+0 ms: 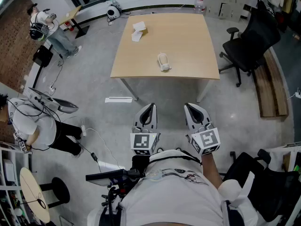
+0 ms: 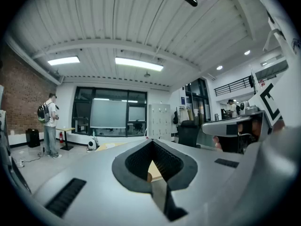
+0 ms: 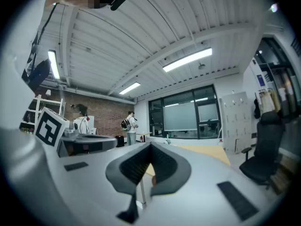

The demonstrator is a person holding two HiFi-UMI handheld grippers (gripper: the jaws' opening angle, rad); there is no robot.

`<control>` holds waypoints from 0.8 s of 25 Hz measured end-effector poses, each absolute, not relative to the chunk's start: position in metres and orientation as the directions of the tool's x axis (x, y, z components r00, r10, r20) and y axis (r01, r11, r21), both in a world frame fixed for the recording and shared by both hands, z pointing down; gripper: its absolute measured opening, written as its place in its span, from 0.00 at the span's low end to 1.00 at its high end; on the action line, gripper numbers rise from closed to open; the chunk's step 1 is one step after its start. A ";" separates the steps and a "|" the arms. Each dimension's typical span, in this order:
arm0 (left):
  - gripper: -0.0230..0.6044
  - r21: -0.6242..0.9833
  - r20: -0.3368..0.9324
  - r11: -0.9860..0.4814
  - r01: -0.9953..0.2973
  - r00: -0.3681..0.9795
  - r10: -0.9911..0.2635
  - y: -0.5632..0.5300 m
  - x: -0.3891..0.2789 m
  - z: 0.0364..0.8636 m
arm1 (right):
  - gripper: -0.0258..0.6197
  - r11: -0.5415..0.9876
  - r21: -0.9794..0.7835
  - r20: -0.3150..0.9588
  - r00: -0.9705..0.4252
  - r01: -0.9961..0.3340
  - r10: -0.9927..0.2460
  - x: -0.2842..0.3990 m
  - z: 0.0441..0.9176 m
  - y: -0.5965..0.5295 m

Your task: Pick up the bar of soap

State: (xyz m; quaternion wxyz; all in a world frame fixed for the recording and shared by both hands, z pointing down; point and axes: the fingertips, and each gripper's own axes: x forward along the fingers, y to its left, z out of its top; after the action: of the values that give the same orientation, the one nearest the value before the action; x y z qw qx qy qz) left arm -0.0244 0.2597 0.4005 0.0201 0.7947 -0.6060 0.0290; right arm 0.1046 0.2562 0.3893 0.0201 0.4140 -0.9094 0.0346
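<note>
1. Markings: each marker cube, left (image 1: 144, 143) and right (image 1: 206, 140), carries a black-and-white square pattern. Any print on the white paper items (image 1: 138, 31) at the bench's far left is too small to read.
2. Task item: the bar of soap (image 1: 163, 62), pale and whitish, lies on the bench (image 1: 188, 36), right of centre and near the front edge. Bare bench top surrounds it on all sides, and it is well apart from the paper items.
3. Clearances: open floor (image 1: 94, 79) lies between the bench's front edge and both tongs. A black office chair (image 1: 251, 36) stands just beside the bench's right side. A standing person with a backpack (image 1: 47, 25) and a seated person (image 1: 33, 126) are on the left, well apart from the bench.
4. Pose: the left tongs (image 1: 149, 108) and the right tongs (image 1: 191, 108) are held side by side in front of the person's torso. They are over the floor, tips pointing towards the bench and well short of it.
5. State: the jaws of both tongs are together, with nothing between them.
</note>
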 end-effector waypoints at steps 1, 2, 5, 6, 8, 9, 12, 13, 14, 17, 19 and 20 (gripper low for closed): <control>0.04 -0.006 0.065 -0.267 -0.964 0.266 -0.962 0.259 -0.023 0.399 | 0.05 0.656 -0.045 0.065 -0.658 -0.753 -0.750 0.105 0.389 0.256; 0.04 -0.010 0.062 -0.268 -0.963 0.267 -0.962 0.259 -0.021 0.399 | 0.05 0.658 -0.044 0.065 -0.659 -0.752 -0.749 0.105 0.388 0.256; 0.04 -0.018 0.062 -0.275 -0.961 0.273 -0.960 0.258 -0.016 0.400 | 0.05 0.662 -0.043 0.066 -0.663 -0.748 -0.745 0.108 0.388 0.256; 0.04 -0.017 0.064 -0.276 -0.961 0.275 -0.959 0.258 -0.014 0.400 | 0.05 0.663 -0.043 0.067 -0.664 -0.748 -0.745 0.108 0.389 0.255; 0.04 -0.009 0.067 -0.275 -0.961 0.274 -0.959 0.258 -0.011 0.399 | 0.05 0.663 -0.046 0.068 -0.665 -0.747 -0.744 0.110 0.391 0.255; 0.04 -0.004 0.067 -0.273 -0.962 0.272 -0.960 0.258 -0.009 0.398 | 0.05 0.663 -0.047 0.069 -0.664 -0.747 -0.744 0.111 0.392 0.255; 0.04 -0.003 0.071 -0.272 -0.962 0.271 -0.960 0.259 -0.006 0.403 | 0.05 0.663 -0.055 0.072 -0.665 -0.747 -0.743 0.114 0.394 0.256; 0.04 -0.004 0.073 -0.272 -0.962 0.271 -0.960 0.260 -0.005 0.404 | 0.05 0.664 -0.062 0.071 -0.666 -0.746 -0.742 0.116 0.394 0.257; 0.04 -0.005 0.074 -0.272 -0.962 0.271 -0.960 0.261 -0.004 0.406 | 0.05 0.664 -0.070 0.069 -0.668 -0.744 -0.741 0.117 0.394 0.257; 0.04 -0.002 0.078 -0.272 -0.962 0.271 -0.959 0.262 0.002 0.408 | 0.05 0.662 -0.082 0.066 -0.666 -0.745 -0.743 0.123 0.396 0.257; 0.04 0.003 0.080 -0.270 -0.963 0.269 -0.960 0.262 0.006 0.408 | 0.05 0.660 -0.083 0.067 -0.665 -0.747 -0.744 0.127 0.397 0.257; 0.04 0.002 0.081 -0.268 -0.963 0.268 -0.960 0.262 0.007 0.409 | 0.05 0.659 -0.084 0.069 -0.664 -0.748 -0.745 0.129 0.398 0.256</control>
State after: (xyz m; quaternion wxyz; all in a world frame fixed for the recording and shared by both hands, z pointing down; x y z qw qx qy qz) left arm 0.0072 0.2618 0.4093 0.0254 0.7957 -0.6043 0.0317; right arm 0.1289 0.2561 0.3976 0.0141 0.4097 -0.9106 0.0525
